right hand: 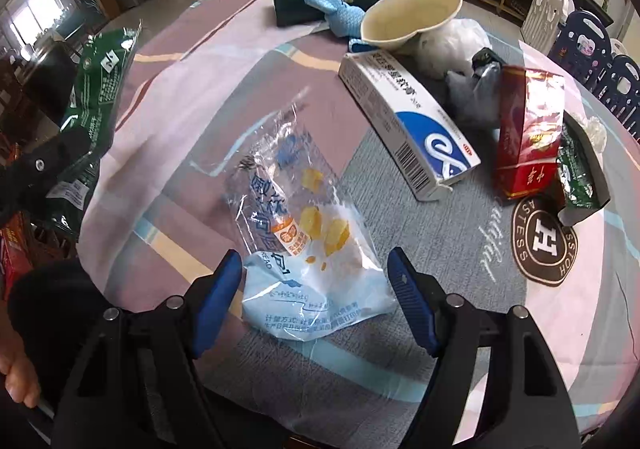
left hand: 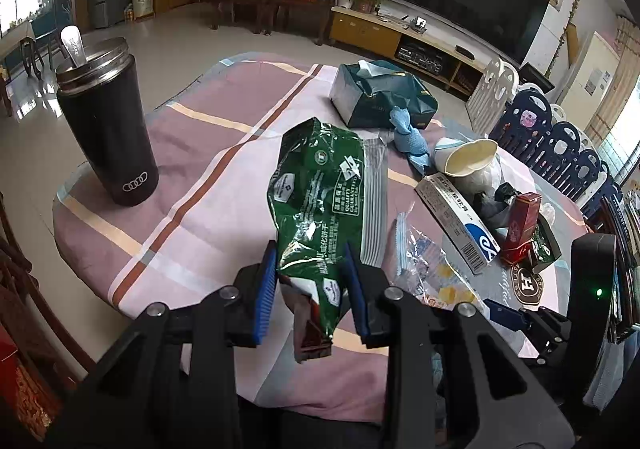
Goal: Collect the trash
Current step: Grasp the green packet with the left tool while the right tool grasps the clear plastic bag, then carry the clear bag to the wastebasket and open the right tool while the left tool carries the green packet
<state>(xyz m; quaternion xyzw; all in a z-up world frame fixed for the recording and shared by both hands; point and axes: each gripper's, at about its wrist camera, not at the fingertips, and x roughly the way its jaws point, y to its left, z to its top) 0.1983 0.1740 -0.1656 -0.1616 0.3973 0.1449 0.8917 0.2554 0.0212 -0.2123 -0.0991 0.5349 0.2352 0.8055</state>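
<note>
Daylight pours in from the windows (left hand: pixel 24 1) on the left, blown out white, with glare on the floor (left hand: pixel 36 89). Shadows are soft. Heavy fisheye bending and dark corners; the red carton (right hand: pixel 528 129) looks motion-blurred.

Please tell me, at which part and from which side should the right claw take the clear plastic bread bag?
Probably the near, pale blue printed end of the clear bread bag, approached from the near table edge. That end lies crumpled and raised off the cloth, directly between the open blue fingers of the right claw, so closing there should pinch a fold. The far end looks flat, offering less to grasp.
</note>
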